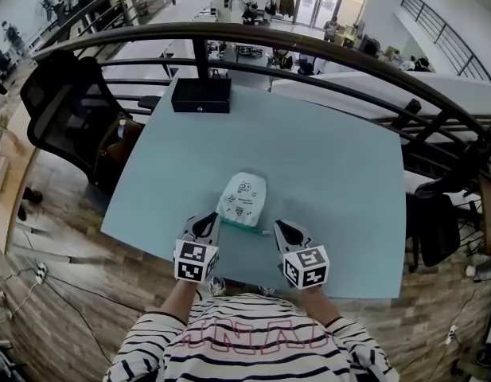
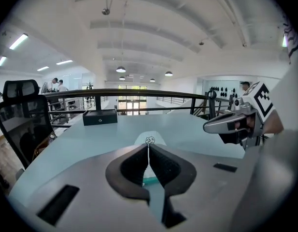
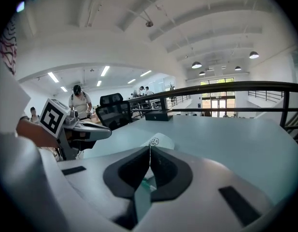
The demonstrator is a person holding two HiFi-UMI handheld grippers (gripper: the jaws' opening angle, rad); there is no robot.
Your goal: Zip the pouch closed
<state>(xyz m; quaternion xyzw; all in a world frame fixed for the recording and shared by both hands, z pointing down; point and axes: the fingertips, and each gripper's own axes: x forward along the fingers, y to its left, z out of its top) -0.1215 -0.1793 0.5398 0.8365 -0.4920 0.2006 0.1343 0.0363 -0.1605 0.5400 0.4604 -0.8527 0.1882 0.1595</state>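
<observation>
Hovering closed by pouch [image 1: 243,197]: left gripper [image 1: 206,224], right gripper [image 1: 283,231].

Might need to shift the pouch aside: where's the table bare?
Bare: the right half of the table, from the pouch to the right edge, and the stretch between the pouch and the black box. Crowded: the near edge, where the left gripper and right gripper flank the pouch.

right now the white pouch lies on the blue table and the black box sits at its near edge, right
No. The white pouch does lie on the blue table, but the black box sits at its far edge, not the near one. The head view shows it.
</observation>
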